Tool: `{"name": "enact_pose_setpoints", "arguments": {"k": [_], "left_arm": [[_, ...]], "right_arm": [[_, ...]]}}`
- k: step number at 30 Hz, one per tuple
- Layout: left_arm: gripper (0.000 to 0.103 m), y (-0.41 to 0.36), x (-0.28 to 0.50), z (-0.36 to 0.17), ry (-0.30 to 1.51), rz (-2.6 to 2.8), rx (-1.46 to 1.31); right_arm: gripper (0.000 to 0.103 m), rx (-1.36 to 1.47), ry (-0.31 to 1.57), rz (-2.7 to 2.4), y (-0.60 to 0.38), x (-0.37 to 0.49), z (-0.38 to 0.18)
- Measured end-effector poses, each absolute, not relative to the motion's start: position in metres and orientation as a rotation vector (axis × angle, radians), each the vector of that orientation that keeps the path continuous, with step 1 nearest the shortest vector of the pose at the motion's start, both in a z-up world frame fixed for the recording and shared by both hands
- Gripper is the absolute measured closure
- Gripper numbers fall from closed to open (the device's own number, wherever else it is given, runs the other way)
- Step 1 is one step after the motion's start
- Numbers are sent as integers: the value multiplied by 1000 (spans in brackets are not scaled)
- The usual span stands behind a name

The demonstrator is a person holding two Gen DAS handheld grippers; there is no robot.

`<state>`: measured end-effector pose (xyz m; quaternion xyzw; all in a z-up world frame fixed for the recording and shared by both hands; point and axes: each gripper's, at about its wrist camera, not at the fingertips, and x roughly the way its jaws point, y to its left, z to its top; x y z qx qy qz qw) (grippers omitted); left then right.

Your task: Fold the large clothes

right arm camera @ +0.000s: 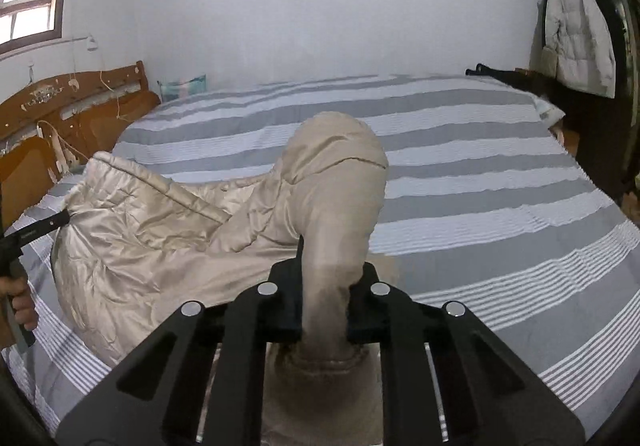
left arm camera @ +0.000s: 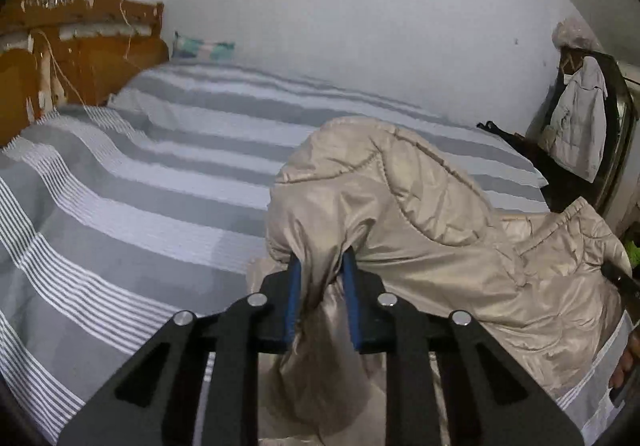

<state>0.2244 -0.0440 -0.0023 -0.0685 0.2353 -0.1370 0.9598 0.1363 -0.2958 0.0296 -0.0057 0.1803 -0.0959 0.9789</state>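
A beige, shiny padded jacket (left arm camera: 420, 205) lies bunched on the striped bed, partly lifted off it. My left gripper (left arm camera: 322, 266) is shut on a fold of its fabric, pinched between the blue pads (left arm camera: 294, 286), and the cloth hangs down below them. In the right wrist view my right gripper (right arm camera: 326, 266) is shut on a sleeve-like roll of the jacket (right arm camera: 140, 238), whose cuff bulges out behind the jaws. Each view also catches the other gripper at its edge: the right gripper (left arm camera: 618, 278) and the left gripper (right arm camera: 40, 232), each held by a hand.
The bed (left arm camera: 140, 205) has a grey and white striped cover and fills most of both views. A wooden headboard (right arm camera: 72, 101) and a pillow (right arm camera: 182, 85) stand at the left. A white coat (right arm camera: 576, 37) hangs on a dark stand at the far right.
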Motion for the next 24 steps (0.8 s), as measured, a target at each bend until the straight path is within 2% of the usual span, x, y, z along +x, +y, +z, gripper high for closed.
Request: {"name": "enact_pose_setpoints", "arguments": {"k": [10,16,19,20,21,23,24], "left_arm": [[83,-61,268,-15,522,-217,-144],[80,-72,291,-54,683,-181,-118],[73,-75,290,-61,708,-167,-82],[69,-75,290,-61,712,-164,-79],[63,-74,289,-60,714,-151,-76],[53,-70,289,-57,697,-120,-80],[52,-69,286,-53,680,-108,-81]], "right_arm": [[88,-20,461,-283,-317,198,5],[78,-39,563,-335,-335,229,-24],[69,-41,581,-344,-341,233,-34],[62,-30,578,-349,-344,232,-35],[60,-23,580,-350,-348,233,-36],[46,-12,571,-359,-349,230,-32],[40,-15,565,-369,-350,229,-29]]}}
